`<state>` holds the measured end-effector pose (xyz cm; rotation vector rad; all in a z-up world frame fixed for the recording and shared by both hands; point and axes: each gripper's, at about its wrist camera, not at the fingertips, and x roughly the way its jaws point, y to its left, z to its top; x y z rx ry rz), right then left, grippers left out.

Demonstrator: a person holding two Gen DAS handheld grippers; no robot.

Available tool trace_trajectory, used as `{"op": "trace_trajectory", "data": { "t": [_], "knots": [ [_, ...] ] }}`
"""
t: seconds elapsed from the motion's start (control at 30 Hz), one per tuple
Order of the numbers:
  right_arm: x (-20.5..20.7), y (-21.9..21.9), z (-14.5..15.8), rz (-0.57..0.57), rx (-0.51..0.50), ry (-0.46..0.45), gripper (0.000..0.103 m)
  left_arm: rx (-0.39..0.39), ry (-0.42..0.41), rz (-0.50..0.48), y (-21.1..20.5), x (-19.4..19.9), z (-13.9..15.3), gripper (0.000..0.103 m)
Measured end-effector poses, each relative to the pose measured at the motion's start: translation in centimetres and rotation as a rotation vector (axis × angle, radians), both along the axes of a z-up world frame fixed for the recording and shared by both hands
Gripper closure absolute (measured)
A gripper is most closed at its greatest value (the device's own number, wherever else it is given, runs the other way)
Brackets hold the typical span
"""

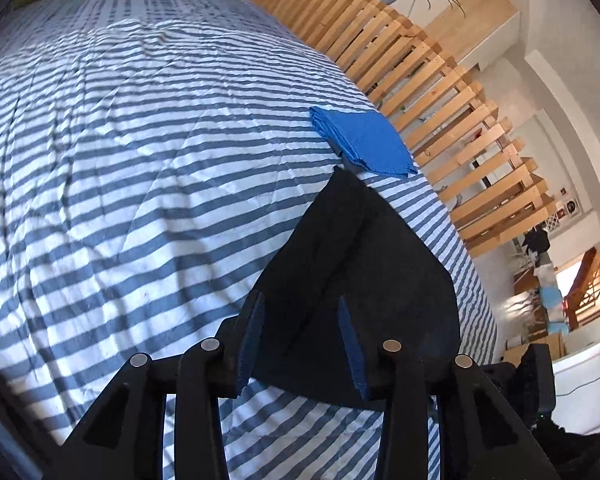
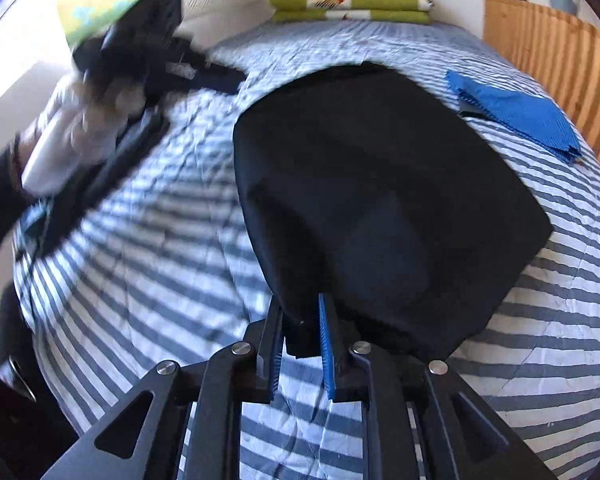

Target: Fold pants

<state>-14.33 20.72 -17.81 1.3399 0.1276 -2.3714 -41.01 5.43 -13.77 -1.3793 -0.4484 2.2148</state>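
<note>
Showing no readable writing: black pants (image 2: 380,200) (folded) on striped bedspread (image 1: 140,160).

Matt black cloth pants (image 2: 380,200)

We see the left gripper (image 1: 300,340) angled downward, its jaws parted — the right gripper (image 2: 300,344) tilts down too, jaws narrow. A white-gloved hand (image 2: 72,136) carries the left one, blurred, far left.

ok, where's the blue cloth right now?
The blue cloth lies flat on the striped bedspread near the bed's right edge, by the wooden slat rail, just beyond the far corner of the black pants.
</note>
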Motion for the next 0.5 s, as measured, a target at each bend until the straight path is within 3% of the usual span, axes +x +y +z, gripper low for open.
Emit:
{"op": "trace_trajectory", "data": {
  "t": [0.07, 0.13, 0.2, 0.3, 0.37, 0.4, 0.47, 0.5],
  "knots": [
    [0.4, 0.2, 0.3, 0.019, -0.034, -0.006, 0.083, -0.002, 0.018, -0.010, 1.9, -1.5, 0.6, 0.062],
    [-0.2, 2.1, 1.1, -0.023, -0.163, -0.037, 0.083, -0.012, 0.039, -0.017, 3.8, -3.2, 1.0, 0.061],
    [-1.2, 4.6, 2.2, -0.093, -0.314, -0.020, 0.083, -0.009, 0.037, -0.014, 5.4, -5.2, 0.9, 0.060],
    [-3.2, 8.3, 2.8, -0.271, -0.451, 0.019, 0.082, -0.067, 0.036, -0.010, 7.8, -8.1, 0.2, 0.057],
    [-4.3, 9.0, 1.7, -0.338, -0.416, -0.013, 0.081, -0.082, 0.008, -0.020, 9.2, -9.7, -0.8, 0.053],
    [-4.4, 8.8, 1.2, -0.339, -0.388, -0.022, 0.081, -0.151, 0.021, -0.018, 9.8, -10.1, -1.3, 0.054],
    [-4.5, 7.7, 0.0, -0.306, -0.300, -0.062, 0.081, -0.368, 0.084, 0.000, 10.5, -10.2, -2.2, 0.054],
    [-4.2, 6.9, -0.5, -0.285, -0.230, -0.061, 0.081, -0.387, 0.102, 0.014, 10.1, -10.0, -2.5, 0.054]
  ]
}}
